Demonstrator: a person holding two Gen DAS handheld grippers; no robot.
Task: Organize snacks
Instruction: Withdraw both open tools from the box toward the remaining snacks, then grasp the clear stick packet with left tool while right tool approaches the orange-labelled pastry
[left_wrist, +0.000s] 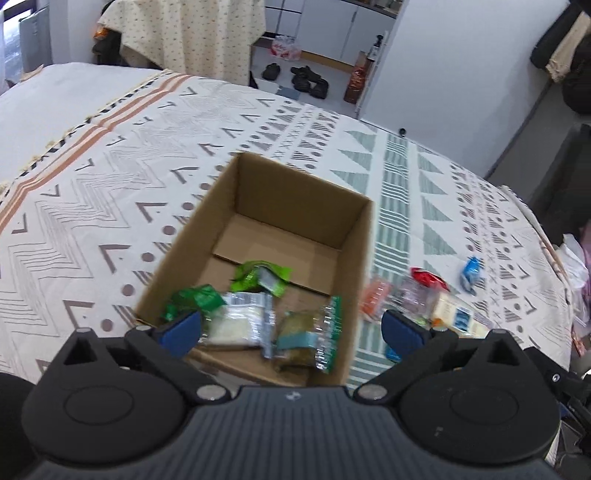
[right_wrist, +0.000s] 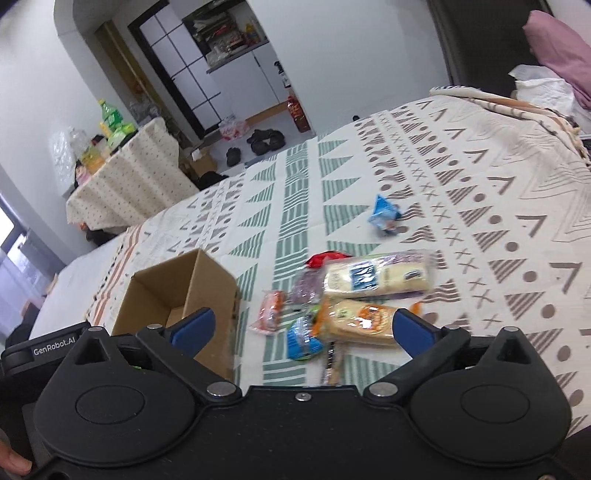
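An open cardboard box stands on the patterned bedspread and holds several snack packets, among them a green one, a white one and a brownish one. My left gripper is open and empty above the box's near end. More snacks lie in a pile right of the box: a cream packet with a blue label, an orange-labelled packet, a small orange one and a blue round one. My right gripper is open and empty just above this pile. The box also shows in the right wrist view.
A small blue packet lies apart, farther out on the bedspread. A pink pillow and white bags lie at the bed's far right. A cloth-covered table with bottles stands beyond the bed, shoes on the floor.
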